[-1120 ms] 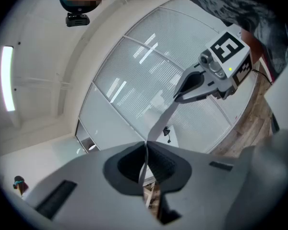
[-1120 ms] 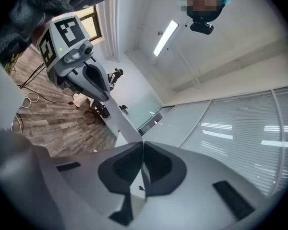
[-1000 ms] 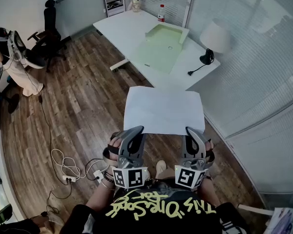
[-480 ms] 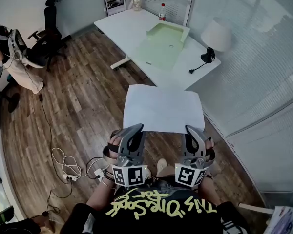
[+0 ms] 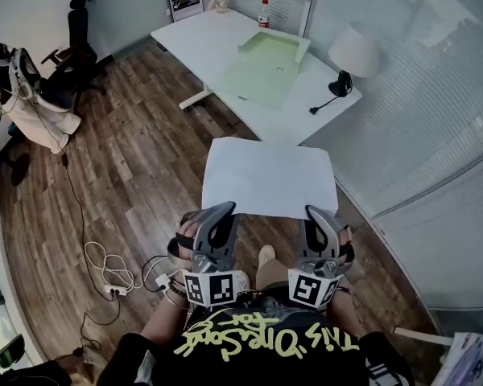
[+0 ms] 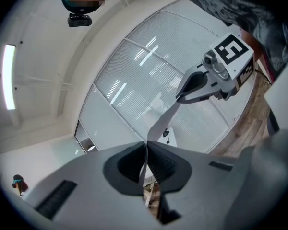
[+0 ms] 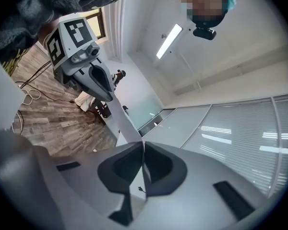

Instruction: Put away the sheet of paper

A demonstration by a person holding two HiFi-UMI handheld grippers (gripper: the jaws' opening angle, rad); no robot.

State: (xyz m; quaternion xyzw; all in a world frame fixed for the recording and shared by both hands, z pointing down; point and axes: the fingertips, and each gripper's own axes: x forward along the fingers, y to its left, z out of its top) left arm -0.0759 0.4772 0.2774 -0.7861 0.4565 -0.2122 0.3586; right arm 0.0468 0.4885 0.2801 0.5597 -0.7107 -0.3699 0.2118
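Observation:
A white sheet of paper (image 5: pixel 270 175) is held flat in the air in front of me, above the wooden floor. My left gripper (image 5: pixel 228 209) is shut on its near left corner, my right gripper (image 5: pixel 312 212) on its near right corner. In the left gripper view the sheet (image 6: pixel 158 126) runs edge-on out of the closed jaws toward the other gripper (image 6: pixel 216 75). In the right gripper view the paper (image 7: pixel 120 123) likewise leaves the closed jaws edge-on. An open pale green folder (image 5: pixel 266 69) lies on the white desk (image 5: pixel 201 43) farther ahead.
A red-capped bottle (image 5: pixel 263 14) and a small figure (image 5: pixel 220 0) stand at the desk's far edge; a black lamp base (image 5: pixel 339 84) with a white shade (image 5: pixel 354 52) sits at its right. Glass partitions run along the right. An office chair (image 5: pixel 72 51) and floor cables (image 5: pixel 105 268) are at left.
The desk and room have slipped slightly up and left in the head view. Both grippers keep their hold on the sheet as before.

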